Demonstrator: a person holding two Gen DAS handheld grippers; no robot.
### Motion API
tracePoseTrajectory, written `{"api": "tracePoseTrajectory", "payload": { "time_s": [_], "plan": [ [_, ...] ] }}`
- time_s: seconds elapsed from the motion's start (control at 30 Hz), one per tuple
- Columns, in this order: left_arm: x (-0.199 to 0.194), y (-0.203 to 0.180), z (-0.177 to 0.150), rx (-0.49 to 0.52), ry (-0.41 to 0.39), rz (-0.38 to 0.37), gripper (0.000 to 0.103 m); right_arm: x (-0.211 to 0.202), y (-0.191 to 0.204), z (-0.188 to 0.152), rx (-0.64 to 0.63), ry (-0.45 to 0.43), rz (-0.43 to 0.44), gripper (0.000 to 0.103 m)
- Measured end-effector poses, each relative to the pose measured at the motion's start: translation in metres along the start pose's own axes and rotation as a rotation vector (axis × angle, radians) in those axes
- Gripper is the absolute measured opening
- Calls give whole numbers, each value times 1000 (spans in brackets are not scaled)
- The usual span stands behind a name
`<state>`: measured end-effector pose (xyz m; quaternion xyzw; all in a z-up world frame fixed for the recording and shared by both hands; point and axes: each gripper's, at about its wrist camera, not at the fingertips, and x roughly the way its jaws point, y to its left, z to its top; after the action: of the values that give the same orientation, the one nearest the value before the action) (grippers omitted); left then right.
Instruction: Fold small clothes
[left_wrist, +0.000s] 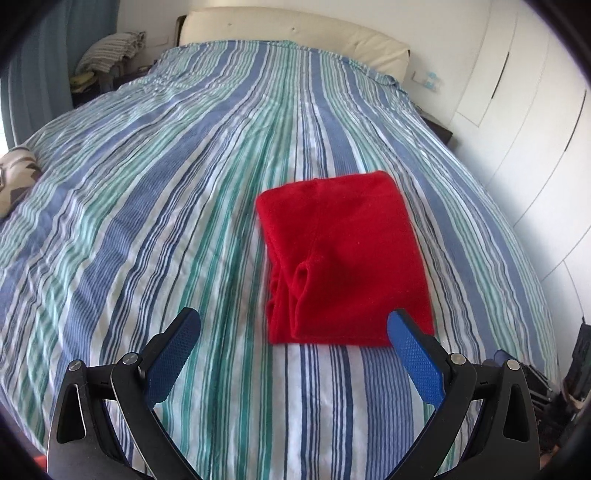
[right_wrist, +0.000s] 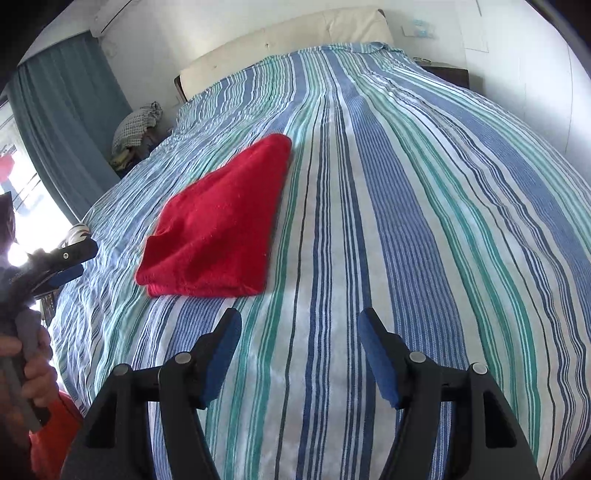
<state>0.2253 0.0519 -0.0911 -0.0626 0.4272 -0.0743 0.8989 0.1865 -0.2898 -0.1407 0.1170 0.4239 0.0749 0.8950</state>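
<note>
Two blue-padded black grippers, left (left_wrist: 293, 328) and right (right_wrist: 299, 328), are held open and empty. The folded red fleece garment (left_wrist: 343, 258) is seen lying on the striped bedspread (left_wrist: 147, 184), just ahead-right of the left gripper (nearer), long axis running away.

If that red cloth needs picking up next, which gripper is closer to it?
Probably the left gripper: the red cloth lies just ahead of its open jaws, the near edge by one finger. The right gripper, also open, faces bare bedspread, cloth off to its left.
</note>
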Motion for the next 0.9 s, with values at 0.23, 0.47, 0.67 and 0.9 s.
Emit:
{"api": "tracePoseTrajectory", "payload": {
  "time_s": [0.23, 0.47, 0.67, 0.9],
  "plan": [
    [-2, 0, -1, 28, 9, 71, 101, 4, 7, -6, -6, 20, 6, 66],
    [6, 1, 2, 12, 48, 14, 102, 9, 13, -4, -35, 39, 18, 66],
    [48, 2, 24, -82, 112, -195, 102, 32, 18, 48, -58, 40, 56, 75],
    [123, 17, 35, -65, 199, -41, 102, 101, 29, 111, -55, 98, 148, 84]
  ]
}}
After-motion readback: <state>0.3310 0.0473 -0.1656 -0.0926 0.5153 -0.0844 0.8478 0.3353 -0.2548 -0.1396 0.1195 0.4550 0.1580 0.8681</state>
